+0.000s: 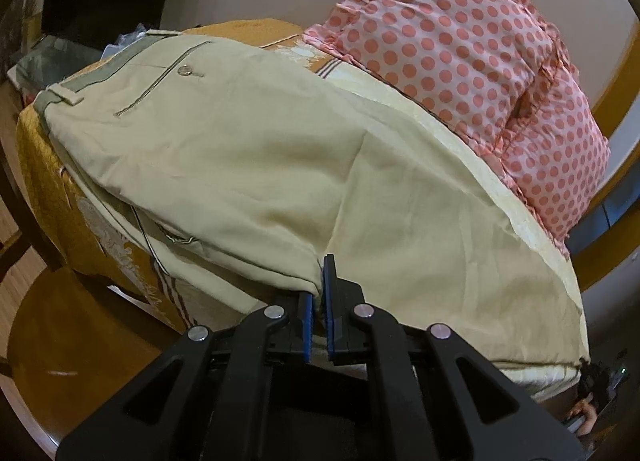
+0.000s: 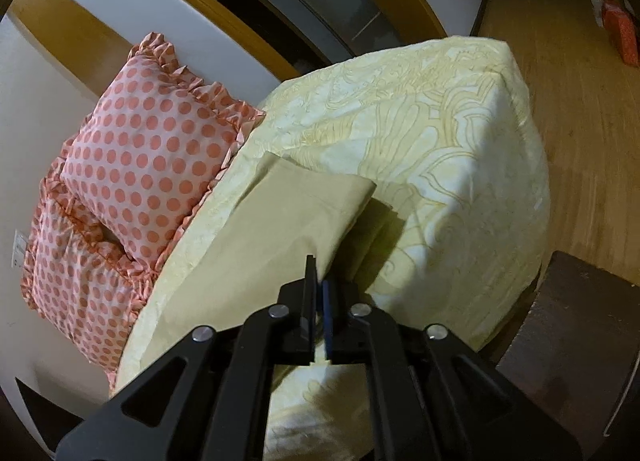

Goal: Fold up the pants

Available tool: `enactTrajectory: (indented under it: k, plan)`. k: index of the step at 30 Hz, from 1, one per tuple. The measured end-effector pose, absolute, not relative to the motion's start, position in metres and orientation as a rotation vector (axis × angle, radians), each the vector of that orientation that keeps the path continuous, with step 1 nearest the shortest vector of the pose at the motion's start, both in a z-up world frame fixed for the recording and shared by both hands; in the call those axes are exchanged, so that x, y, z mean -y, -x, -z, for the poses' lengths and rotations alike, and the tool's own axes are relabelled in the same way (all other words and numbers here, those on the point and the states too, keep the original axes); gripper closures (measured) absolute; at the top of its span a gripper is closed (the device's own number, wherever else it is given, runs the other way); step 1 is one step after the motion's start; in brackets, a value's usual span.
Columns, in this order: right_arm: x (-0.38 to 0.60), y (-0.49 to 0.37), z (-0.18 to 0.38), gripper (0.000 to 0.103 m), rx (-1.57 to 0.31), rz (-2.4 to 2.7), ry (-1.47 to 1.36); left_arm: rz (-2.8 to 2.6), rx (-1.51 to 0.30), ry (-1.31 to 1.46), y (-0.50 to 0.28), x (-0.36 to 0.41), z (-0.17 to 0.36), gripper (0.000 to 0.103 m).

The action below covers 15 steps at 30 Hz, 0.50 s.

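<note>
Here both your left gripper (image 1: 319,293) and right gripper (image 2: 319,281) have fingers clenched on the pants (image 1: 224,165) along the bed's (image 2: 460,165) near edge, ready to lift that edge for a fold.

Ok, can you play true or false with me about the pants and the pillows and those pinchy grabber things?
1. Both grabbers are pinching the pants. True: the left gripper and the right gripper are each shut on the beige pants.
2. The pillows have blue stripes. False: the pillows are pink with darker pink dots.
3. The pants lie on a yellow flowery bedspread. True: the bedspread is under them.
4. The pants pocket has a button. True: a button sits by the pocket slit.
5. The pants are hanging on a hanger. False: they lie on the bed.
</note>
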State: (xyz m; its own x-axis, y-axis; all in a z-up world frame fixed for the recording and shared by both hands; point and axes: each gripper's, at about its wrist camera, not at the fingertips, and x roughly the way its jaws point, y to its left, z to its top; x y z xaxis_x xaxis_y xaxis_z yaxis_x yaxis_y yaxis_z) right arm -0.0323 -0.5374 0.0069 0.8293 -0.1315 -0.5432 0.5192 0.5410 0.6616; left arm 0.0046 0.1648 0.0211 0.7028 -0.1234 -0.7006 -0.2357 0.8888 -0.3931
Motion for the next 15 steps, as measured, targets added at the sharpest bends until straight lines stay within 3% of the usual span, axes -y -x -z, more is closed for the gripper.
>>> enactTrajectory:
  k: [1,2,3,6,7,8,10,11,13,15]
  plan:
    - [0.538,0.033,-0.007,0.062,-0.443,0.41,-0.936,-0.057,-0.794,0.472,-0.002,-0.165,-0.022,0.096]
    - [0.538,0.038,-0.01,0.037,-0.405,0.435,-0.937,-0.054,-0.792,0.464,0.0,-0.165,-0.023,0.092]
    - [0.538,0.042,-0.013,0.034,-0.376,0.463,-0.927,-0.05,-0.788,0.45,0.003,-0.164,-0.025,0.09]
    - [0.544,0.036,-0.014,0.037,-0.374,0.531,-0.871,-0.053,-0.763,0.411,0.015,-0.165,-0.034,0.076]
    - [0.549,0.029,-0.011,0.037,-0.386,0.544,-0.86,-0.065,-0.749,0.408,0.021,-0.167,-0.037,0.066]
    - [0.55,0.024,-0.009,0.037,-0.386,0.543,-0.839,-0.078,-0.734,0.408,0.024,-0.169,-0.04,0.048]
    - [0.545,0.017,-0.011,0.038,-0.409,0.542,-0.782,-0.13,-0.677,0.4,0.035,-0.171,-0.05,0.032]
    - [0.541,0.012,-0.01,0.046,-0.423,0.496,-0.782,-0.15,-0.63,0.396,0.043,-0.173,-0.058,0.032]
    - [0.526,0.008,-0.007,0.051,-0.444,0.436,-0.733,-0.144,-0.554,0.396,0.051,-0.172,-0.072,0.032]
    - [0.514,0.005,0.002,0.074,-0.456,0.327,-0.759,-0.123,-0.489,0.378,0.051,-0.164,-0.083,0.027]
